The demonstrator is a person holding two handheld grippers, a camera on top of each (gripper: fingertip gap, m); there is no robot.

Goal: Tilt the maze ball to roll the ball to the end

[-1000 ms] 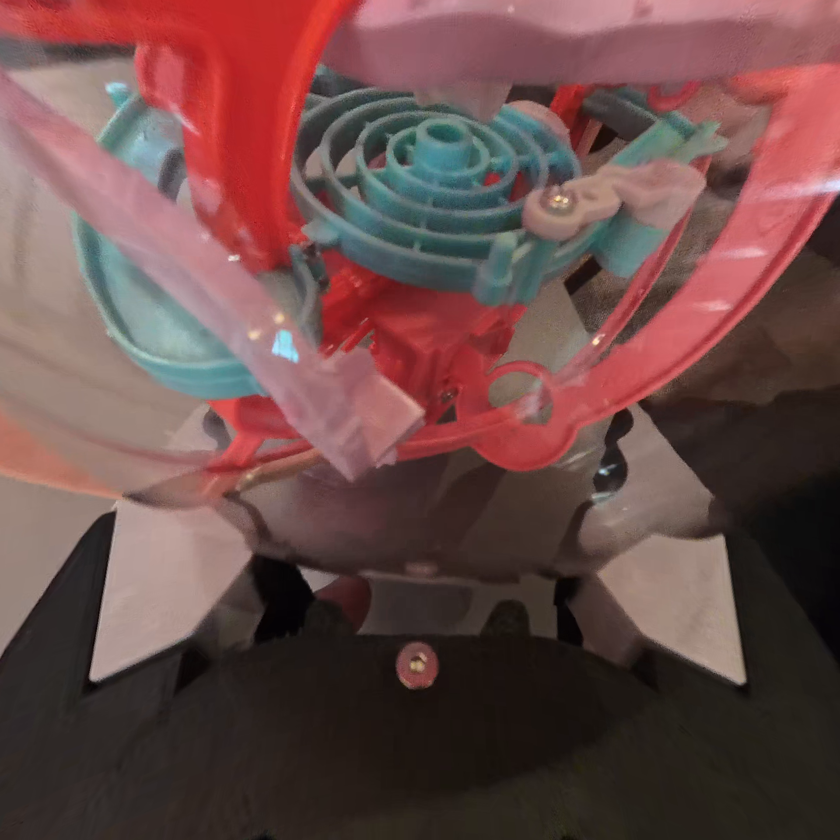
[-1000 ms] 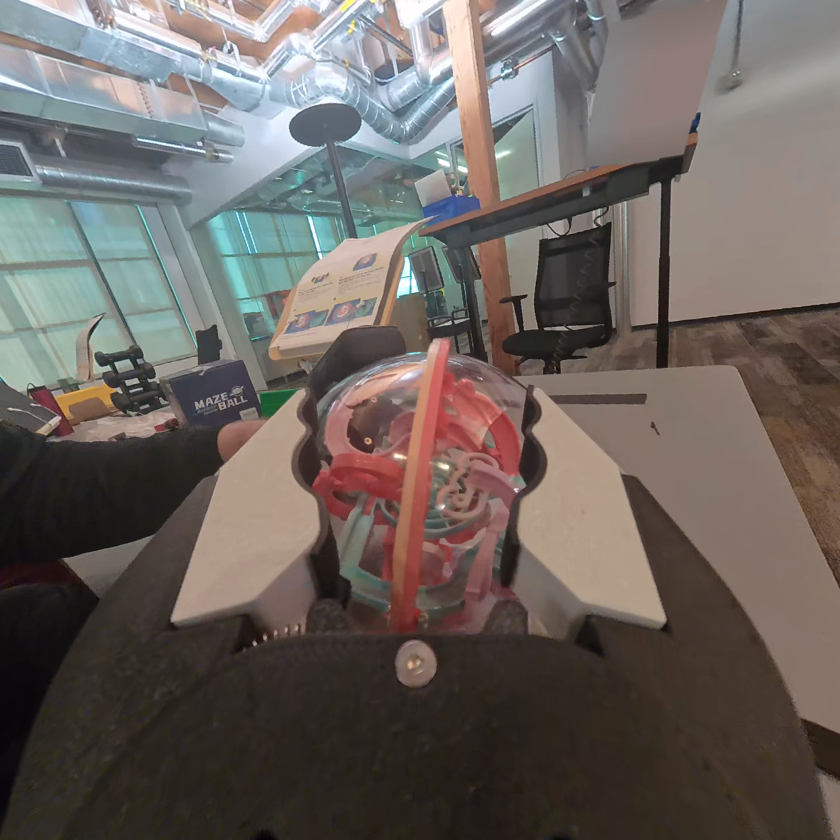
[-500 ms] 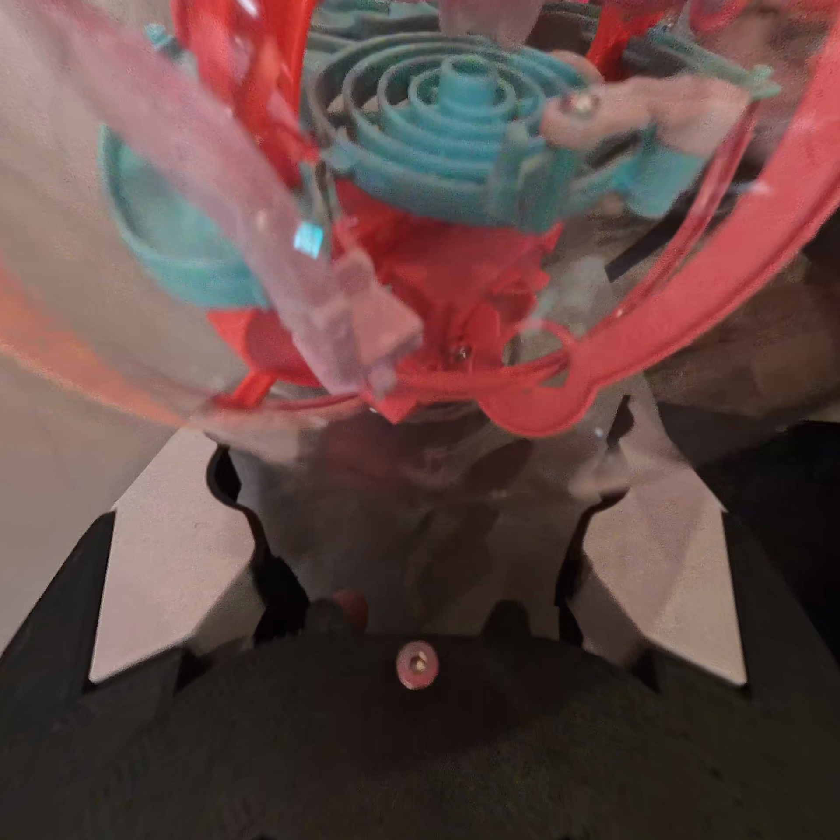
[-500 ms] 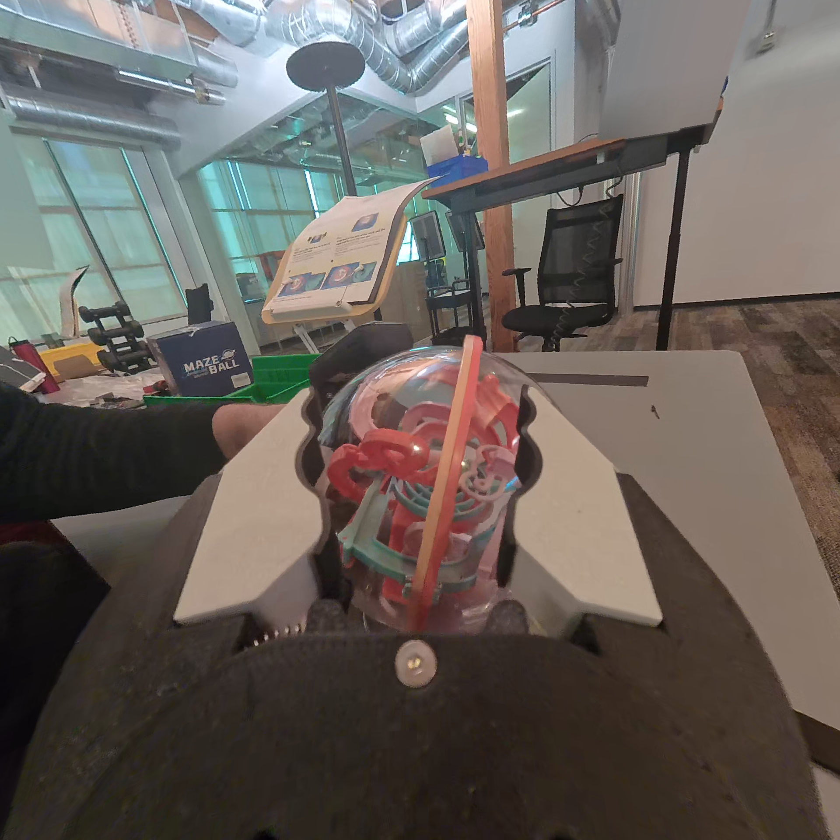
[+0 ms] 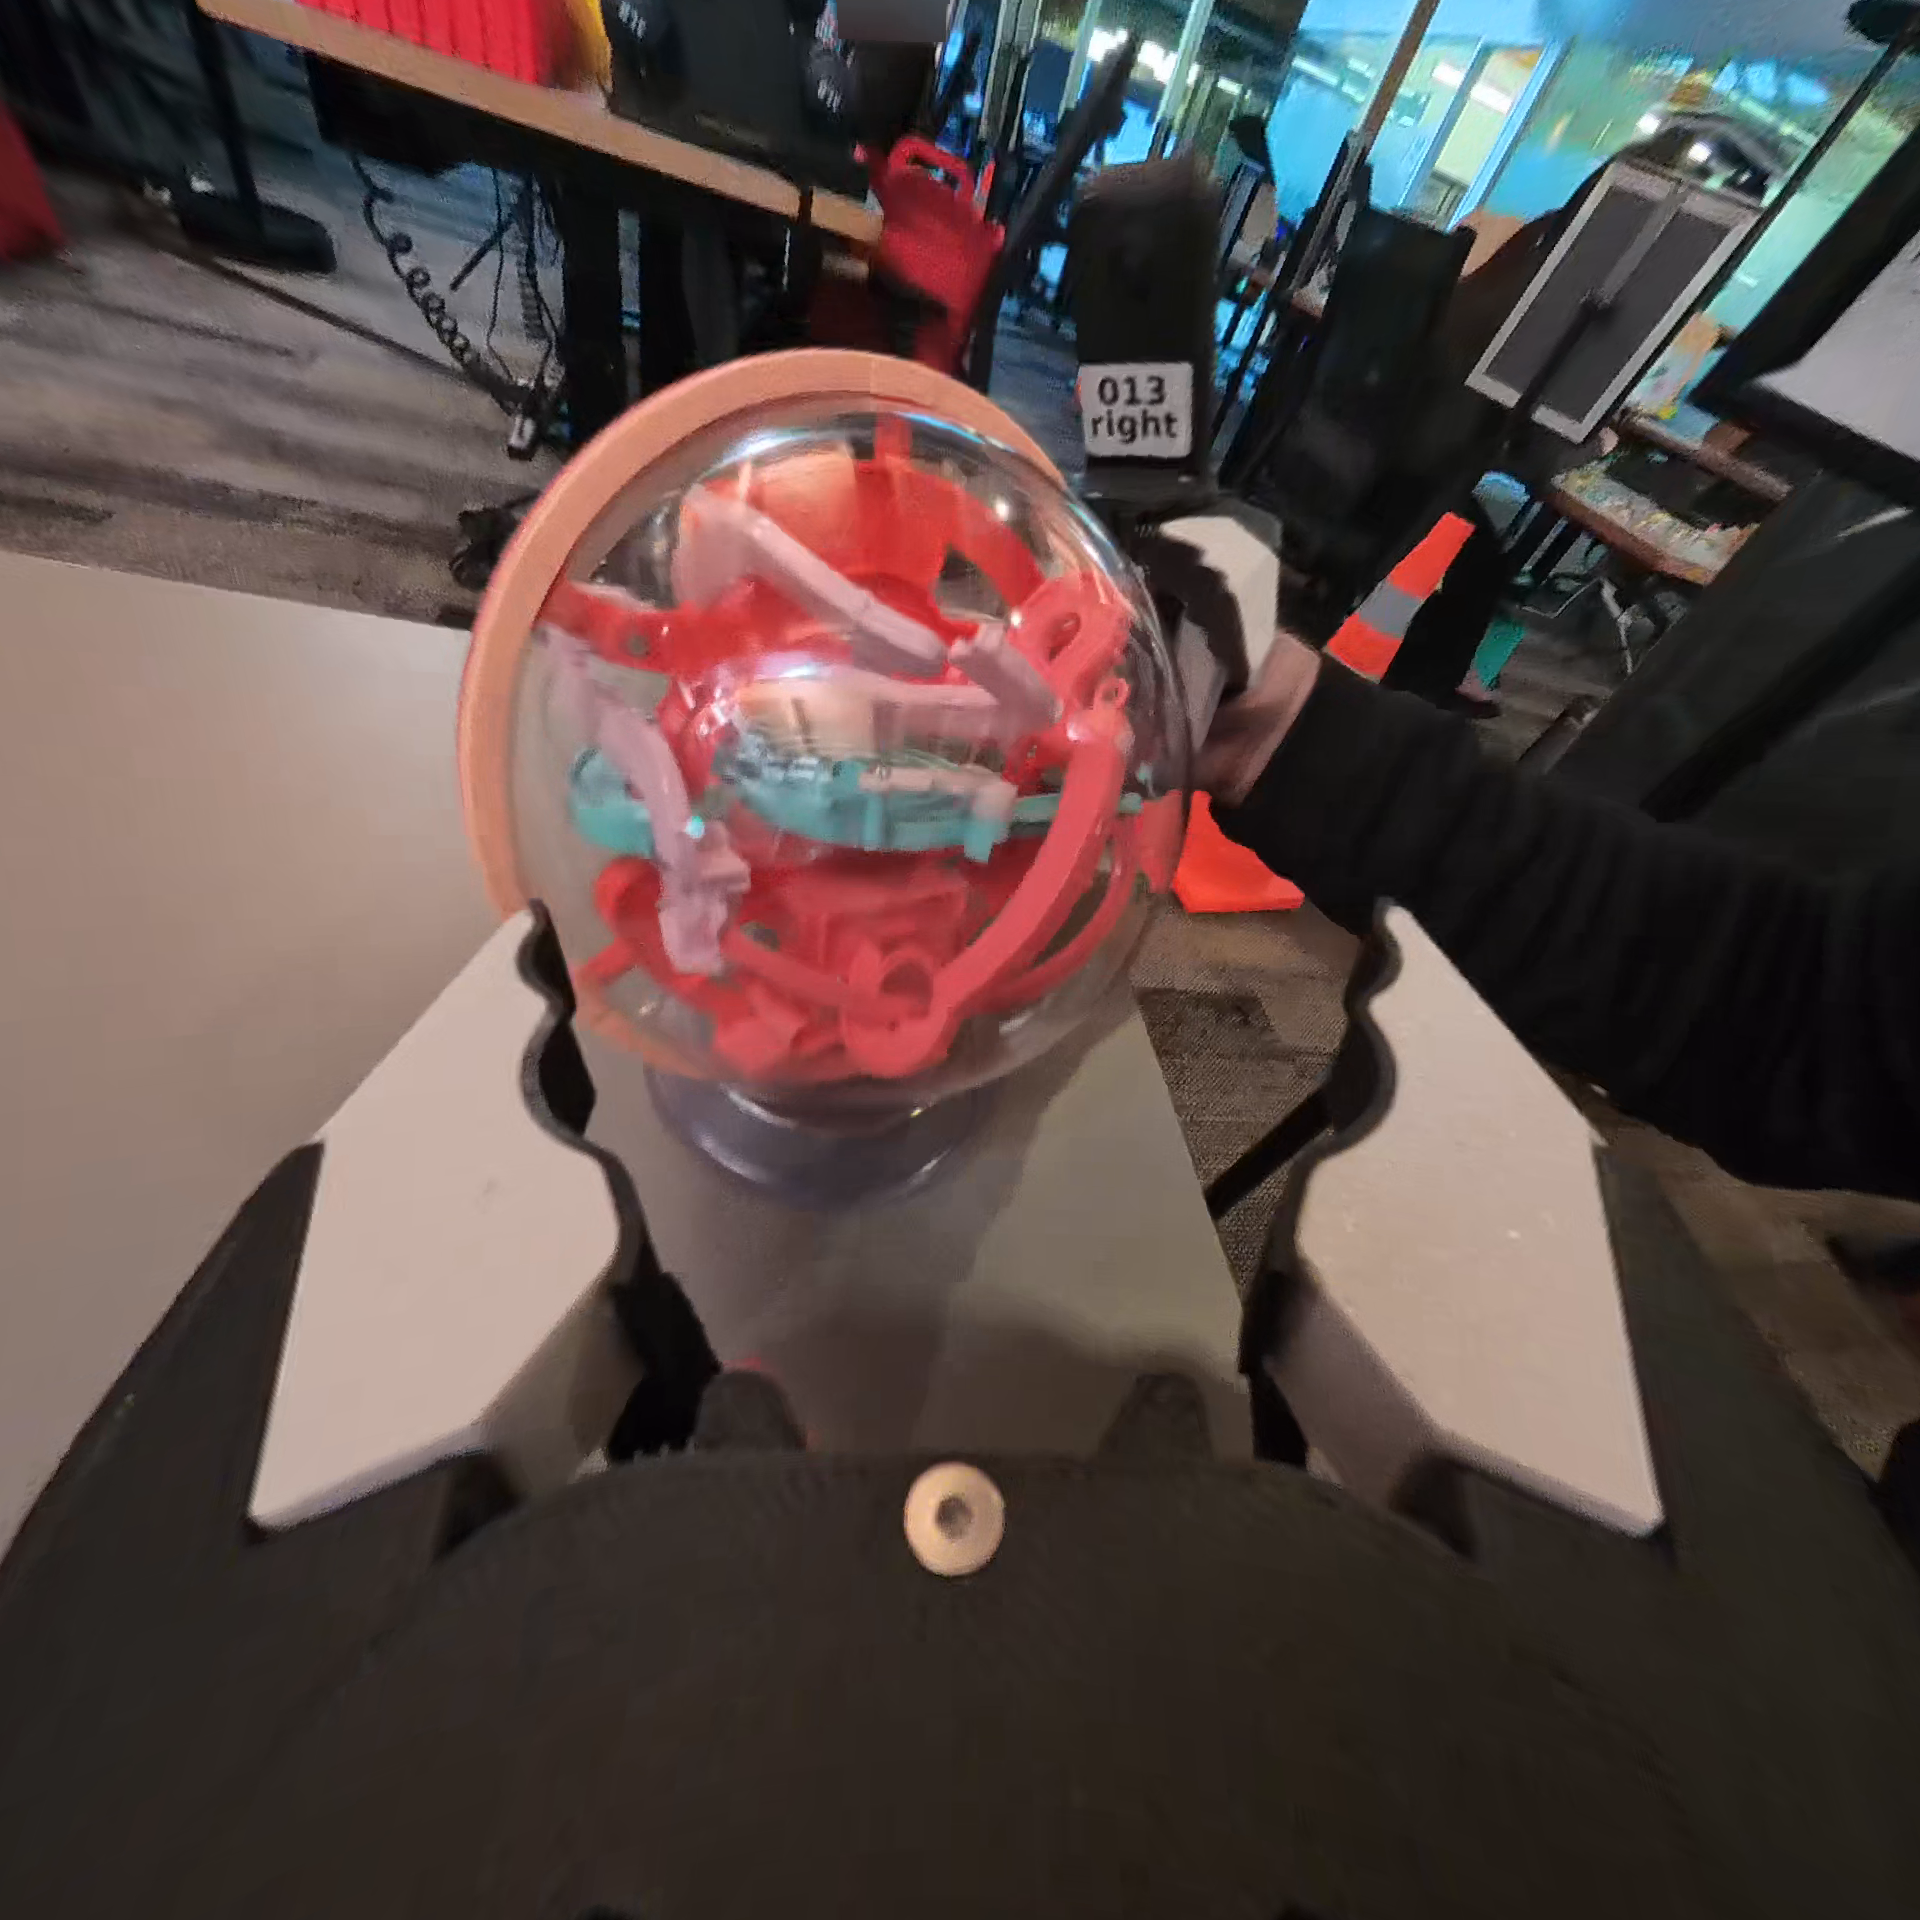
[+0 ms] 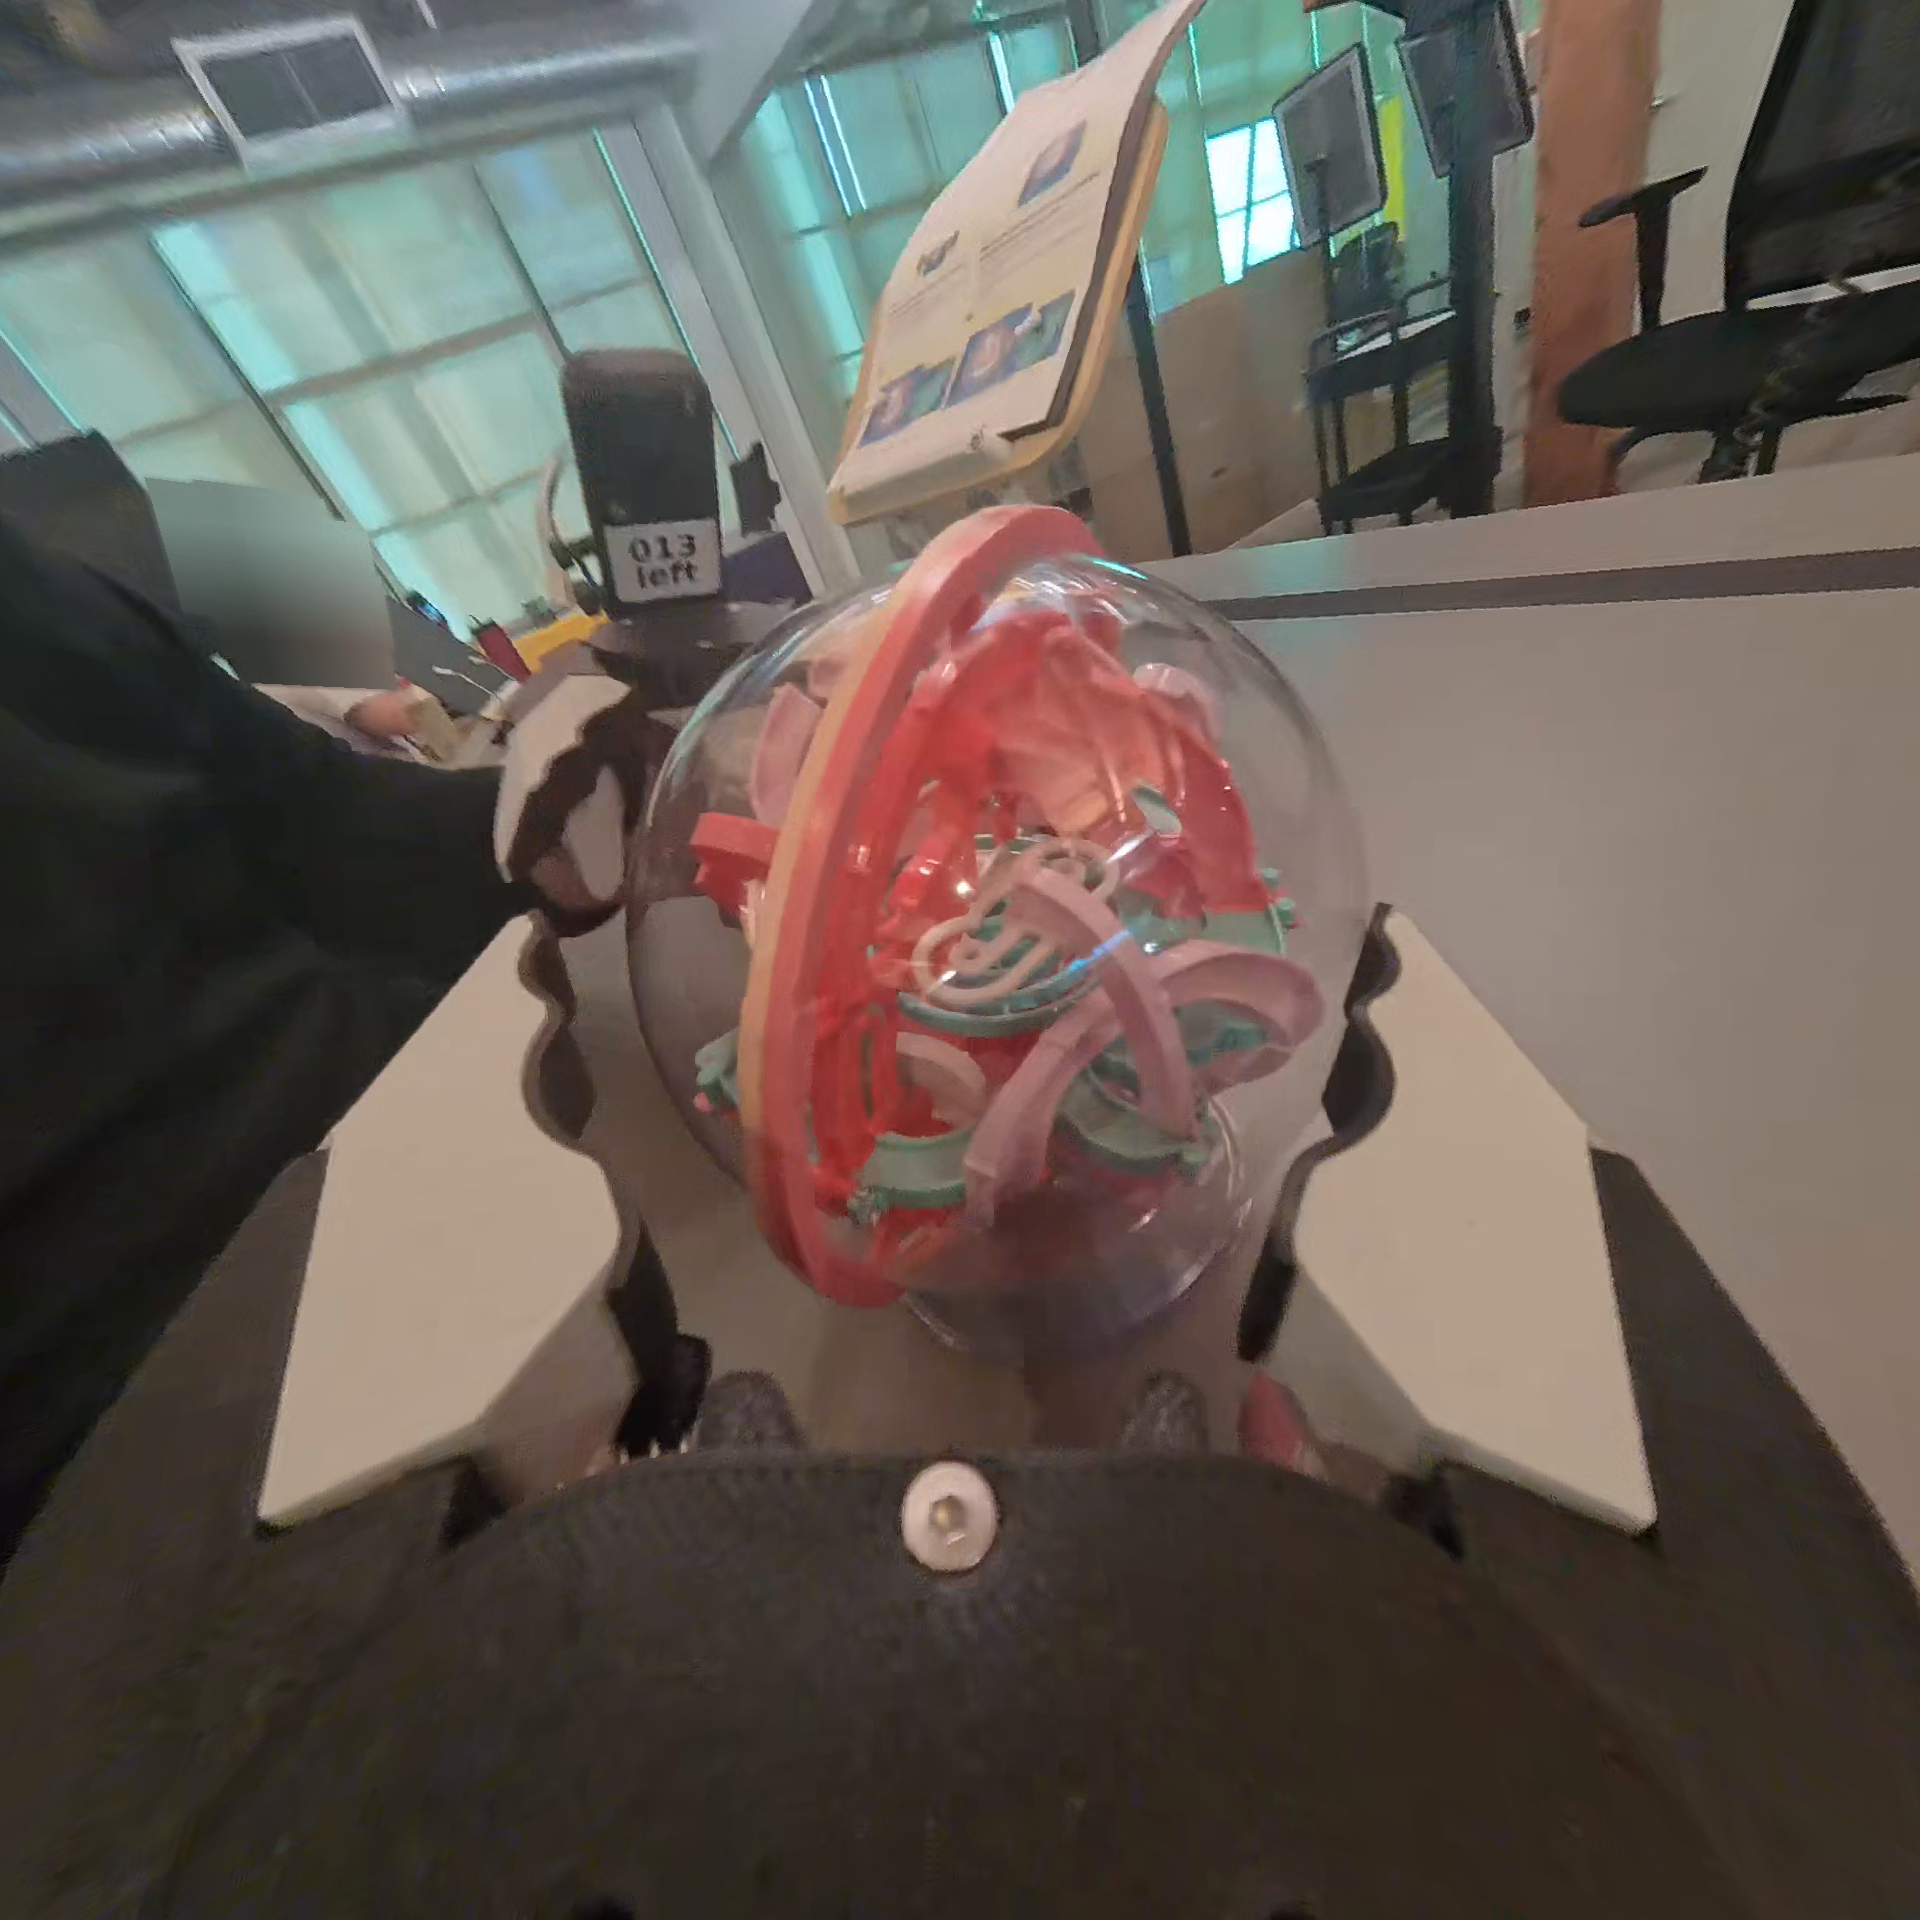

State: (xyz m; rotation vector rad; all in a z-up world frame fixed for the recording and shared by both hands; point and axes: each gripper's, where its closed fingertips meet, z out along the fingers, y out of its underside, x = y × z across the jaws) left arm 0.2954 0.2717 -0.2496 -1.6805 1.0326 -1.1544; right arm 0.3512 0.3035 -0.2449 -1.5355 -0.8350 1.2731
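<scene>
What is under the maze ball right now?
In the left wrist view, the maze ball sits on a dark round stand on the grey table. The contact between ball and stand is hidden.

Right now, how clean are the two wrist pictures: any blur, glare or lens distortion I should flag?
Left wrist view: the maze ball is softly motion-blurred, the background smeared, and straight edges bow from the wide lens. Right wrist view: the sphere is a bit sharper, with small glints on its clear shell; the windows are bright and washed out, and an added blur patch sits at the left.
</scene>
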